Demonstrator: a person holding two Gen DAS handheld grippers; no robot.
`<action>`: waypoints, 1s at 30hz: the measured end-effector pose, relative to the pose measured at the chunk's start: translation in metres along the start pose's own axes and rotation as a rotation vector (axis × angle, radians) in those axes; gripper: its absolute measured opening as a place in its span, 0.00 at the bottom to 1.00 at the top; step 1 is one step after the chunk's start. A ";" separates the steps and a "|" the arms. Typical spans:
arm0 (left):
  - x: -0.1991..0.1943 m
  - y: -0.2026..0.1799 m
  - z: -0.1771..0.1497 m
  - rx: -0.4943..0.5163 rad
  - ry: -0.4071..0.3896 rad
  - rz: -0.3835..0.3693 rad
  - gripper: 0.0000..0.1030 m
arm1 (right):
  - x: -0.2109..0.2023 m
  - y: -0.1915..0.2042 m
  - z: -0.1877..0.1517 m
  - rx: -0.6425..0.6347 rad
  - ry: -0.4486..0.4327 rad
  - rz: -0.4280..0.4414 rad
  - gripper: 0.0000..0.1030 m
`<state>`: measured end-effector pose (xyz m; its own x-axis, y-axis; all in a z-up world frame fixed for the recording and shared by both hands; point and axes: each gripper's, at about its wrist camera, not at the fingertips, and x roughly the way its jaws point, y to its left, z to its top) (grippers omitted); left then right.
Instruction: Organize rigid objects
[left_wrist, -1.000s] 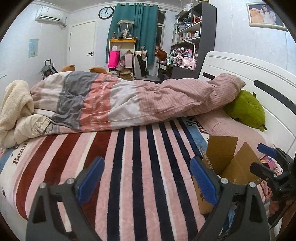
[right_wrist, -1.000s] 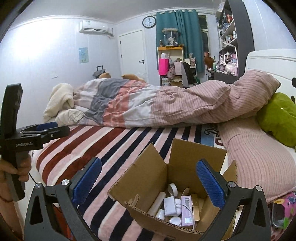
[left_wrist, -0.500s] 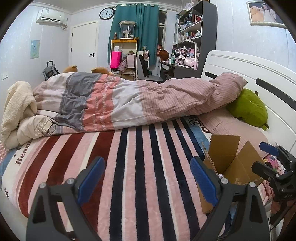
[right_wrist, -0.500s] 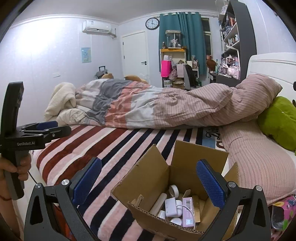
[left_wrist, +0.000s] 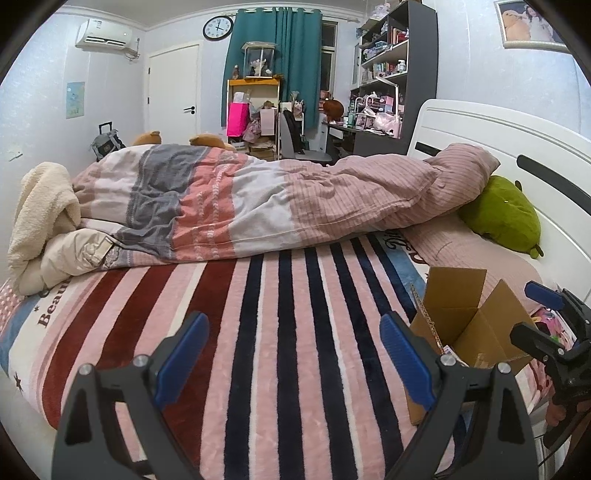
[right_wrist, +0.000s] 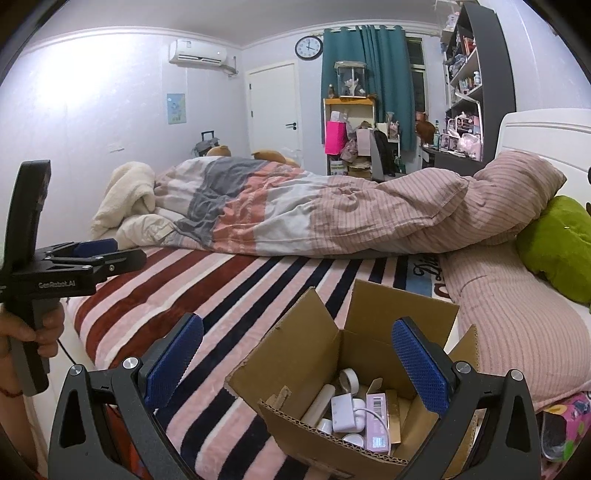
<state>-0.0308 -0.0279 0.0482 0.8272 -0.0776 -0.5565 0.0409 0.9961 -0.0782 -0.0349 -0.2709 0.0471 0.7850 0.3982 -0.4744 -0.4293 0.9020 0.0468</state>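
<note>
Left gripper: jaws apart, empty, above the striped blanket. Right gripper: jaws apart, empty. The open cardboard box sits directly ahead of and between the right jaws, holding small white items and a pink carton.
</note>
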 end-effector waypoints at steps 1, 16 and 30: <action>0.000 0.001 0.000 0.000 0.001 0.001 0.90 | 0.000 0.000 0.000 0.000 -0.001 0.001 1.00; 0.000 0.001 0.000 0.003 0.001 0.004 0.90 | 0.001 -0.003 0.001 -0.003 0.007 0.011 1.00; 0.000 0.000 0.001 0.004 0.002 0.003 0.90 | 0.001 -0.004 0.001 -0.005 0.005 0.010 1.00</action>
<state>-0.0304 -0.0276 0.0488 0.8262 -0.0745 -0.5585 0.0407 0.9965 -0.0728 -0.0323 -0.2738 0.0475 0.7783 0.4065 -0.4786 -0.4393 0.8971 0.0475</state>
